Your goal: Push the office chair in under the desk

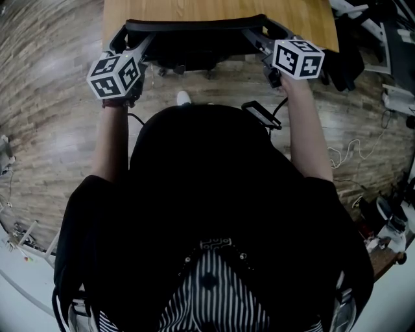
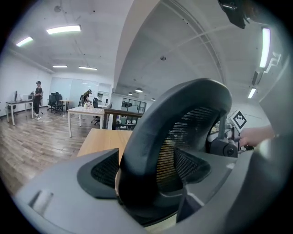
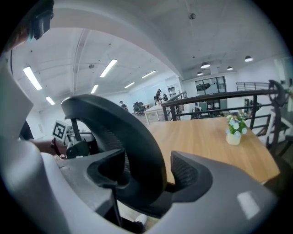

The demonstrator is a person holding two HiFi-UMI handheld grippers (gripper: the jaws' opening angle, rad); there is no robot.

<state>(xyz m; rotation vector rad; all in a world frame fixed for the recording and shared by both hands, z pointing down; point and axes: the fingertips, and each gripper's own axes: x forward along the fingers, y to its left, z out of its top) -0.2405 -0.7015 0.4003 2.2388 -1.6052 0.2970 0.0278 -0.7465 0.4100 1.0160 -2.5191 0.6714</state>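
Head view first: looks steeply down on the office chair [image 1: 194, 40], drawn up close against the near edge of the desk [image 1: 214, 11], seat out of sight. Places the left gripper [image 1: 139, 45] at one end of the backrest's top bar and the right gripper [image 1: 258, 39] at the other, yet gives no reading of how firmly either bites. Judged from here, probably near the end of the push, with little travel left. Left gripper view next: settles that grip, pads clenched on the curved rim of the backrest [image 2: 183, 119] with mesh filling the gap. Also picks out a hand [image 2: 256, 135] at the far end, and other desks [image 2: 84, 112] across open floor. Right gripper view last: same clamp on the rim from either side. Adds what neither other view offers, a small flower pot [image 3: 234, 130] standing on the desktop, well apart from the chair. As judgement only: risk of swivelling and skewing the chair through a harder shove on one side. Risk of tilting the backrest instead of rolling the base through pressure so high up. Risk of sliding off the smooth rounded rim. Risk of jolting the pot through a hard bump against the desk. No telling whether the armrests clear the desk's underside.
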